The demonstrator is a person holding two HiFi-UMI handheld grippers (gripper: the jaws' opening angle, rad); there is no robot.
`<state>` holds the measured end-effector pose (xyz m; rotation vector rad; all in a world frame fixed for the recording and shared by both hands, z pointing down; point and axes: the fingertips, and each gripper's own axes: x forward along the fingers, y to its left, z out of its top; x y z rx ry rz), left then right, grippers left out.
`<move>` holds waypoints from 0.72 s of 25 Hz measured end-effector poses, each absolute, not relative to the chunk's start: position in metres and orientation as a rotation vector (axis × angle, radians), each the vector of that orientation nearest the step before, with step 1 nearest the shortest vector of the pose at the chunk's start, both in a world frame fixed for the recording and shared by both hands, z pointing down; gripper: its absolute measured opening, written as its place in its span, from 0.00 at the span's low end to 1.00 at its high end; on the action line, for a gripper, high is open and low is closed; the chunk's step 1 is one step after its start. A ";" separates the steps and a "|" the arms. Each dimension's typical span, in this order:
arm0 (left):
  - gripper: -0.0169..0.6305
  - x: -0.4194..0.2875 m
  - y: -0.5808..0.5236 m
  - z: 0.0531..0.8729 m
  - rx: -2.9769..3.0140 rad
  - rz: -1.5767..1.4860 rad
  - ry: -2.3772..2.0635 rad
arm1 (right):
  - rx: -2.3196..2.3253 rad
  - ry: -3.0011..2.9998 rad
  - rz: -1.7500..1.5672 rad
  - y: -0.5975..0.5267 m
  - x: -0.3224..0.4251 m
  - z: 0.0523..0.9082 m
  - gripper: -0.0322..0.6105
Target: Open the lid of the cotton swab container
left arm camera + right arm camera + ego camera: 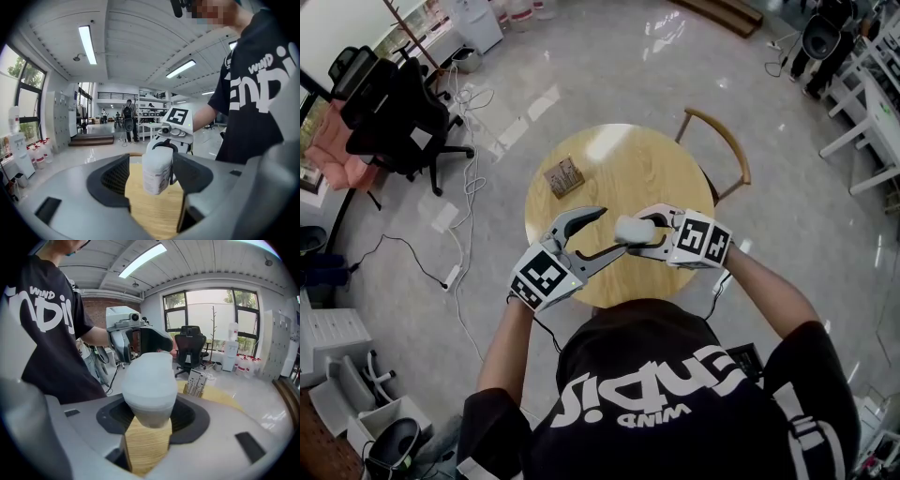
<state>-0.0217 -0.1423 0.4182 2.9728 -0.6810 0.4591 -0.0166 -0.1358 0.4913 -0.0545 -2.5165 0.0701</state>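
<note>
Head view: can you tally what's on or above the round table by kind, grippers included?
grippers: 2 (left gripper, right gripper)
cotton swab container, held in the right gripper: 1
small brown block lying on the tabletop: 1
Total: 4

The left gripper's [152, 171] 2 jaws stand apart around a white cylindrical plastic container [157, 174] gripped by the right gripper [165, 146].
</note>
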 end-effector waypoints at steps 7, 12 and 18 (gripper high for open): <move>0.46 -0.006 -0.142 0.422 3.006 0.477 -0.599 | -0.098 -2.516 0.072 -0.131 -0.021 0.490 0.36; 0.46 0.001 -0.143 0.427 3.010 0.494 -0.552 | -0.127 -2.512 0.062 -0.130 -0.027 0.489 0.35; 0.46 0.006 -0.143 0.426 3.013 0.497 -0.547 | -0.157 -2.514 0.067 -0.126 -0.031 0.484 0.36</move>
